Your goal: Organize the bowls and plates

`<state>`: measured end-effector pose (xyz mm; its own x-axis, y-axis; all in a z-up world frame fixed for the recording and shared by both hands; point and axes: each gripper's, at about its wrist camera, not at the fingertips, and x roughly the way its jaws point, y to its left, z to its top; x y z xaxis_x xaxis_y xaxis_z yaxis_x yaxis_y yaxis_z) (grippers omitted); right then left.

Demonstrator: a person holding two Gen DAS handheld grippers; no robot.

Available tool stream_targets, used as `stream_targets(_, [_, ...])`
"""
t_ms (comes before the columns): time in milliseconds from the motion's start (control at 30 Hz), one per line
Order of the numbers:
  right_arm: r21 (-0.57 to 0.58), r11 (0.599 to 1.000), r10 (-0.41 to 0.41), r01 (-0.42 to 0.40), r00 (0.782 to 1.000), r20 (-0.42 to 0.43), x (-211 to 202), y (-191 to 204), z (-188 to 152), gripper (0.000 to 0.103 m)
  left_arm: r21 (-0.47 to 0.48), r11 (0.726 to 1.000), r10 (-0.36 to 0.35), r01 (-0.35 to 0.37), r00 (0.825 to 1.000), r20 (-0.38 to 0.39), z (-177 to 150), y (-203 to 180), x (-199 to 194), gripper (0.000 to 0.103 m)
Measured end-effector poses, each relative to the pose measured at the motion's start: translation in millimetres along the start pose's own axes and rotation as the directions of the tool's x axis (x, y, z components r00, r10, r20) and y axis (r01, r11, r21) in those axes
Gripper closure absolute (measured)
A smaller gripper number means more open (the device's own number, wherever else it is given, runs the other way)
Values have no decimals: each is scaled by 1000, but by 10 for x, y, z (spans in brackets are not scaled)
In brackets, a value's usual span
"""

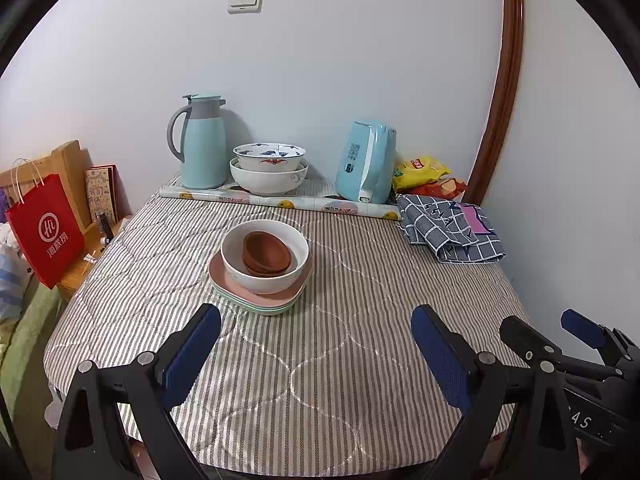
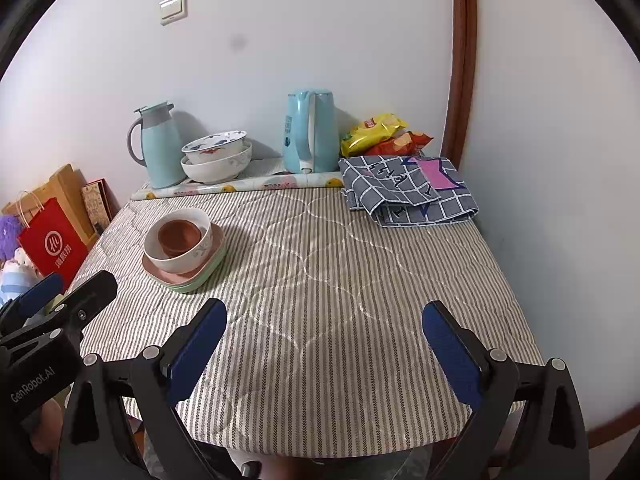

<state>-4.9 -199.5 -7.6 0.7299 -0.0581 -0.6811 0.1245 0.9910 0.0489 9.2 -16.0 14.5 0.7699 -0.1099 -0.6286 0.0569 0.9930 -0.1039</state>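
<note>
Both the left gripper [image 1: 316, 354] and the right gripper [image 2: 325, 354] gape empty above the near edge of the quilted, striped tabletop [image 2: 340, 280]. Toward its left edge, glossy brown bowls [image 1: 267, 254] nest inside a round white bowl [image 1: 265, 256] atop squarish pink and green plates [image 1: 260, 294].

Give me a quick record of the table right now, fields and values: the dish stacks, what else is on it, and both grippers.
near stack: brown bowls nested in a white bowl, on pink plate over green plates
back stack: patterned bowl inside larger white bowl
beside back stack: thermos jug, kettle
right rear: snack bags, checked cloth
left gripper: jaws open, holding nothing
right gripper: jaws open, holding nothing
</note>
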Motion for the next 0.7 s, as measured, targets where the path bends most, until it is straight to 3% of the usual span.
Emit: stream_targets(700, [6,1000,-2,2,1000,0,-17,-19,1,6,6,1000,-4,4,1000,-7,-28,-30,16,6])
